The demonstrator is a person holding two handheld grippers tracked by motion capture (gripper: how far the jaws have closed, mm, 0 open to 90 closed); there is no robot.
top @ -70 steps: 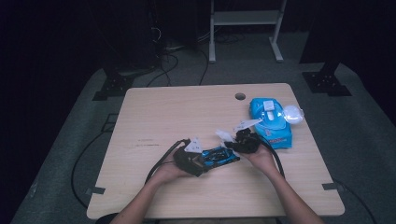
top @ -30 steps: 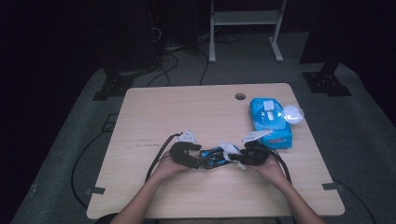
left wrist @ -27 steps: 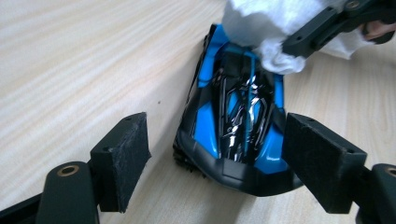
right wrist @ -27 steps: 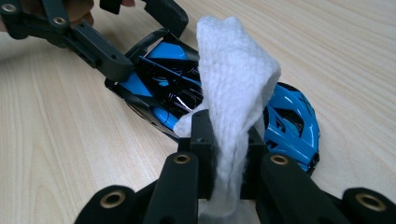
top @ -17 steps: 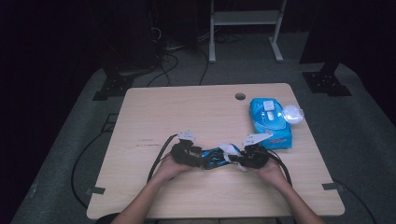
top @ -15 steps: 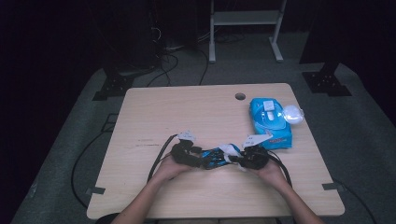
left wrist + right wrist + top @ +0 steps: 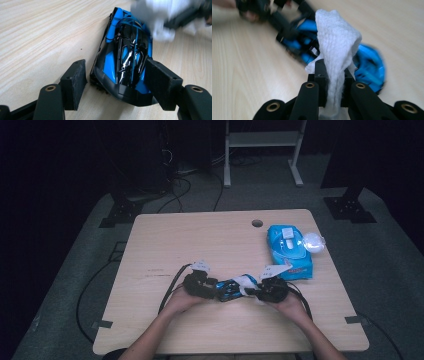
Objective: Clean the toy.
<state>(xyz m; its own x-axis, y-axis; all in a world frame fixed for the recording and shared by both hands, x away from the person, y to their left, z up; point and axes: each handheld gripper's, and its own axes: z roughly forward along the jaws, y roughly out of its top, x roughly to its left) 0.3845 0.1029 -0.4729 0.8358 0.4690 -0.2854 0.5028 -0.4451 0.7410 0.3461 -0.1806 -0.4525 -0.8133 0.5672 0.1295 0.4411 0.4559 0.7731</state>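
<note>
While my left gripper (image 7: 116, 82) straddles the blue and black toy car (image 7: 125, 60), its jaws stand apart on either side, the right pad against the body and the left one just off it. The car lies on the table (image 7: 200, 240) near its front edge, between my hands. My right gripper (image 7: 334, 75) is clenched on a white wipe (image 7: 338, 47), which touches the car's far end. A blue wipes pack (image 7: 290, 247) lies farther right.
</note>
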